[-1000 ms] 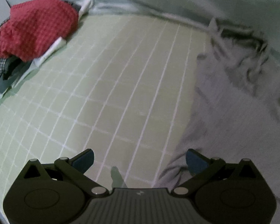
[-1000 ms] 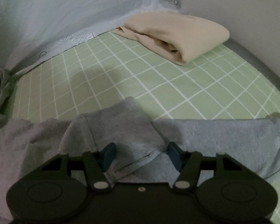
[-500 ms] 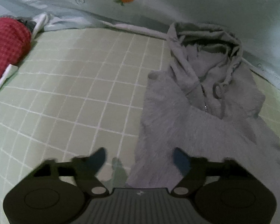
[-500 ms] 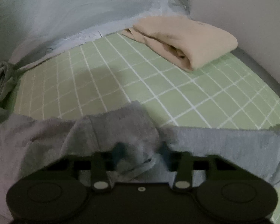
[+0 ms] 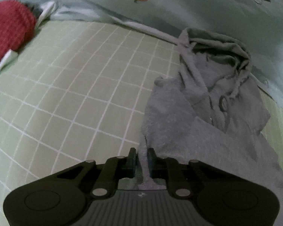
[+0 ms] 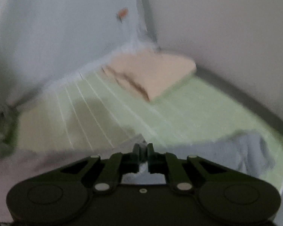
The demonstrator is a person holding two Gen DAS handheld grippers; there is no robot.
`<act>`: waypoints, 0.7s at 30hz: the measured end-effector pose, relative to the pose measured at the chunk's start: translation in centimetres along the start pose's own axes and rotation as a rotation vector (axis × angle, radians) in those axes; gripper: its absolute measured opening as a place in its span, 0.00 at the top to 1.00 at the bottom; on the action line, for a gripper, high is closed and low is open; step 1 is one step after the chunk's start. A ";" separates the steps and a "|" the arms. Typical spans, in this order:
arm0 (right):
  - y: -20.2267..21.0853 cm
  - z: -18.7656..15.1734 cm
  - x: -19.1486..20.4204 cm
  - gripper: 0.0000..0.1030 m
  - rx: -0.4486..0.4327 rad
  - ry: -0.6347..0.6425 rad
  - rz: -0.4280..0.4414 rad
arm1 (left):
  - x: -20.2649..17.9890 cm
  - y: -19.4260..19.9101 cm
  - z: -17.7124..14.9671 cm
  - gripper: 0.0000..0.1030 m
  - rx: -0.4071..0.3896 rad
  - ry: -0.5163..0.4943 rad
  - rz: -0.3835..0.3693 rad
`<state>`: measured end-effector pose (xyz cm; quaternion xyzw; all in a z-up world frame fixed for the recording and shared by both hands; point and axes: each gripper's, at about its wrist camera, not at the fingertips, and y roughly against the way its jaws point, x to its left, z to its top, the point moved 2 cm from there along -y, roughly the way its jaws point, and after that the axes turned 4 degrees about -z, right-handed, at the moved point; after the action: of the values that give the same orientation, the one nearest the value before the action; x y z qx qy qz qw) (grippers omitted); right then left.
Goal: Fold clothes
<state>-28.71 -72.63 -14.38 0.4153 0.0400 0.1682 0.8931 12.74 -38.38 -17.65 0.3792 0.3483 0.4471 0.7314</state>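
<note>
Left claw and right claw each pinch the grey hoodie.

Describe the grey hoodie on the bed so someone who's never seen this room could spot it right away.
Start at the pale green bed sheet with white grid lines. Near the light blue carrot-print quilt lies a fuzzy grey zip-up hoodie, hood toward the quilt. Unlike the red checked garment and the folded beige cloth, it has drawstrings, and the left claw pinches its edge.

Both cameras sit low over the bed, looking toward its far edge. Both see the gray hoodie up close.
</note>
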 end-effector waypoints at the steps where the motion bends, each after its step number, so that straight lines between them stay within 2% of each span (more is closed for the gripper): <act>1: -0.2 -0.6 0.1 0.93 0.017 -0.014 -0.004 | -0.1 0.5 0.0 0.79 -0.007 -0.013 0.005; 2: -0.1 -0.9 0.4 0.93 0.020 -0.029 0.000 | 0.0 1.0 0.0 0.75 -0.017 -0.019 0.008; 4: 0.4 -1.3 1.2 0.93 0.011 -0.038 0.018 | 0.3 2.2 -0.1 0.54 -0.037 -0.023 0.009; 5: 0.8 -1.3 1.8 0.93 0.001 -0.035 0.035 | 0.7 2.8 -0.3 0.50 -0.046 -0.017 0.005; 7: 1.7 -1.4 3.5 0.93 -0.019 -0.030 0.109 | 1.5 4.0 -0.6 0.36 -0.063 -0.004 -0.003; 9: 2.5 -1.7 5.8 0.93 -0.022 -0.025 0.205 | 2.3 5.3 -1.2 0.32 -0.076 0.003 -0.011; 12: 3.1 -2.6 10.8 0.92 0.003 0.018 0.354 | 3.2 7.2 -2.0 0.18 -0.095 0.003 -0.007; 16: 5.2 -4.7 17.5 0.91 0.026 0.155 0.519 | 4.0 9.5 -3.0 0.10 -0.129 -0.009 0.003; 18: 6.5 -5.9 20.4 0.79 0.030 0.237 0.585 | 4.0 10.4 -3.3 0.09 -0.145 -0.020 0.006; 20: 7.6 -7.0 23.0 0.37 0.033 0.310 0.638 | 3.8 11.0 -3.5 0.08 -0.153 -0.037 -0.001; 21: 7.6 -7.2 22.9 0.30 0.033 0.309 0.617 | 3.7 11.3 -3.6 0.08 -0.156 -0.046 -0.005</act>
<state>-10.77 -55.23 -11.79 0.3920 0.0502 0.4906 0.7766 6.65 -30.60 -10.19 0.3302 0.2964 0.4624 0.7677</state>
